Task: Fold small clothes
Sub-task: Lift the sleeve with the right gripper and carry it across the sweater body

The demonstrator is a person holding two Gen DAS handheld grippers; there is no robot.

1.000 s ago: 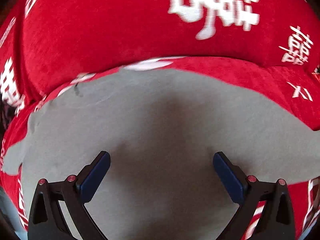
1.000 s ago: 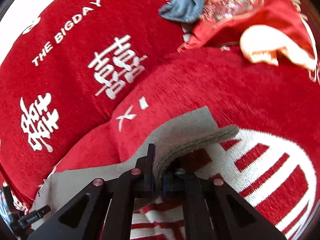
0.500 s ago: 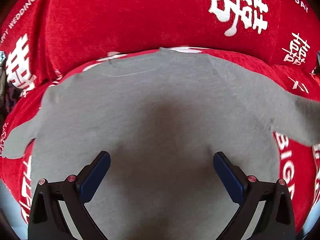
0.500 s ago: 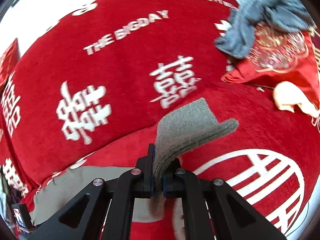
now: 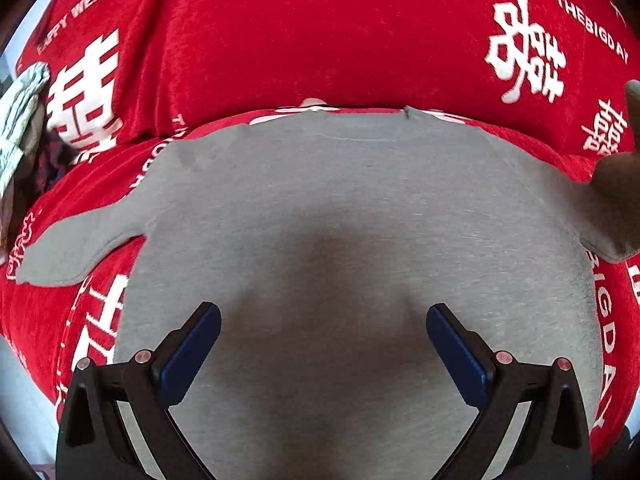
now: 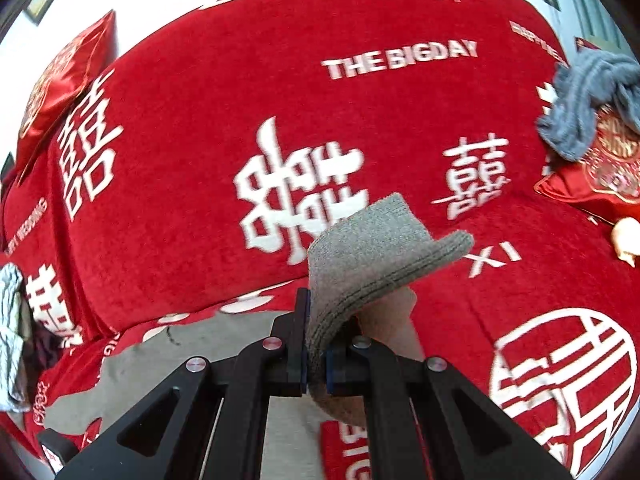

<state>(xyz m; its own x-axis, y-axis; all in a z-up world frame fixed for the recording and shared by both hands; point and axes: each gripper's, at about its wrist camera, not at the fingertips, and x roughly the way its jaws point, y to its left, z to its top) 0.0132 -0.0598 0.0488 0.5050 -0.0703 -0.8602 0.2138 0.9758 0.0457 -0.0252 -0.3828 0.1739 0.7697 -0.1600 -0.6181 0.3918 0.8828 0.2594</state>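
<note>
A small grey long-sleeved top [image 5: 352, 208] lies spread flat on a red sofa seat, neckline toward the backrest. Its left sleeve [image 5: 80, 244] rests on the seat. The right sleeve [image 5: 612, 200] is lifted off the seat at the edge of the left wrist view. My left gripper [image 5: 323, 330] hovers open over the lower body of the top, nothing between its blue pads. My right gripper [image 6: 316, 346] is shut on the ribbed cuff [image 6: 384, 252] of that right sleeve, which stands up above the jaws. The rest of the grey top [image 6: 192, 348] lies below and left of it.
The sofa cover [image 6: 248, 88] is red with white characters and lettering. A blue-grey knit garment [image 6: 588, 100] lies on a red embroidered cushion [image 6: 600, 176] at the right. Another red cushion [image 6: 60, 84] leans at the far left. A pale patterned cloth [image 5: 20, 120] sits at the left end.
The right gripper has lifted the cuff higher and carried it leftward. The left gripper's view pulled back: the whole top and both sleeves now show.
</note>
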